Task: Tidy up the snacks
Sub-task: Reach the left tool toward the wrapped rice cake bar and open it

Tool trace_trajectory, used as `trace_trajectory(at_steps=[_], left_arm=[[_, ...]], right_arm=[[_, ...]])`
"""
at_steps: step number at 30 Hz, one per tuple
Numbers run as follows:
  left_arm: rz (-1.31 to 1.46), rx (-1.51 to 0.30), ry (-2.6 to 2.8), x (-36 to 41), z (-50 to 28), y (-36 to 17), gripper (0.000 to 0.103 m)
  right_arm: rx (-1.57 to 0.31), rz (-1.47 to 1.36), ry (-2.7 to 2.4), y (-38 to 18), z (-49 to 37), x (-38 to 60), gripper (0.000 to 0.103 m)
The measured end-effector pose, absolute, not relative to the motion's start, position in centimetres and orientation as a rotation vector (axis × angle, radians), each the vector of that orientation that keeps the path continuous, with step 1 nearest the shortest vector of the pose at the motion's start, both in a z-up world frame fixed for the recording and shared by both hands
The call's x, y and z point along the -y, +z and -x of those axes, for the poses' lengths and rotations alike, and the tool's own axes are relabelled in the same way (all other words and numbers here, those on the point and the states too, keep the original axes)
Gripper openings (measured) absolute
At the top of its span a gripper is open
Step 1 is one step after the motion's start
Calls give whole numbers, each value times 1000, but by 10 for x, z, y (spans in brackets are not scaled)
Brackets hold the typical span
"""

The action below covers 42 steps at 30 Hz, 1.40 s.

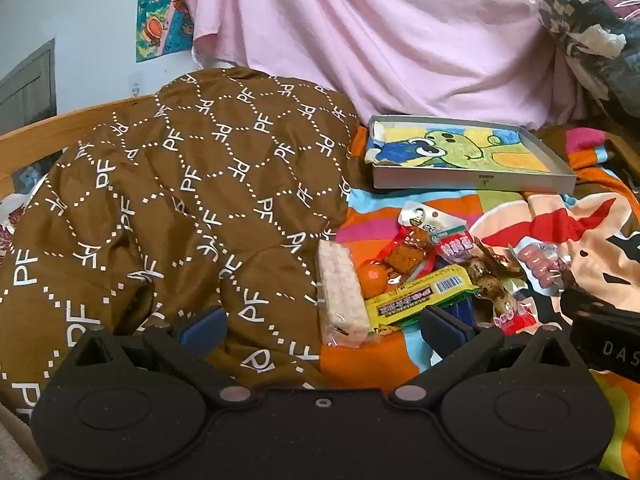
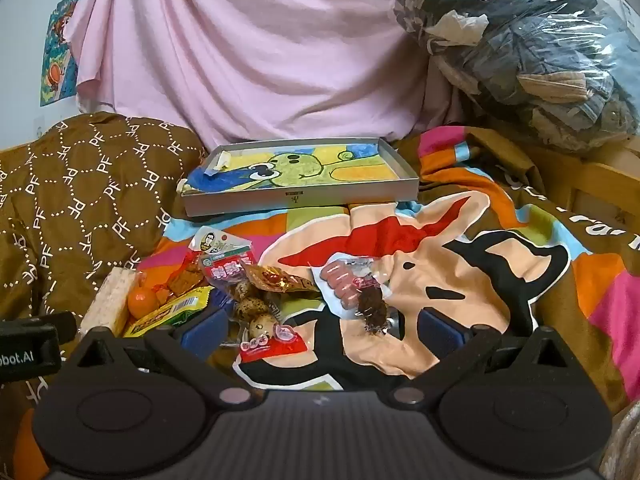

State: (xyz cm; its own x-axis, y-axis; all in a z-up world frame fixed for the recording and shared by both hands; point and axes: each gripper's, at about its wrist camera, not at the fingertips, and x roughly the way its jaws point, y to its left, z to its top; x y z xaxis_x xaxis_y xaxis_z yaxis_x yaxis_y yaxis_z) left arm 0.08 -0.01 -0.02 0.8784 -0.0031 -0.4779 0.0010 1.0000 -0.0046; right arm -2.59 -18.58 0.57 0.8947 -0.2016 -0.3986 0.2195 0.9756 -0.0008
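meanwhile snack pile (image 2: 224, 292) lies before tray (image 2: 304, 200).

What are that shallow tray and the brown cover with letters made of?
The tray looks like grey cardboard: thin matte walls with sharp folded corners, and a crayon-like drawing inside. The brown cover seems to be quilted synthetic fabric: puffy, creased, faintly shiny, with printed white letters. Neither can be confirmed by sight alone.

Bed (image 2: 500, 216): snacks (image 2: 224, 288), tray (image 2: 304, 200), quilt (image 2: 80, 192).
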Motion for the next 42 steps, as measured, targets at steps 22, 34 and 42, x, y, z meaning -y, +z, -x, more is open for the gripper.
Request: trace_trajectory(at_steps=[22, 34, 42], left_arm=[[-14, -678, -91, 3, -30, -5, 102], [-181, -754, -178, 2, -71, 1, 102], [-167, -783, -209, -16, -108, 0, 102]], right_arm=[[-560, -87, -51, 12, -4, 201, 103], [-566, -54, -12, 6, -27, 207, 103], [-567, 126, 66, -1, -30, 178, 103]])
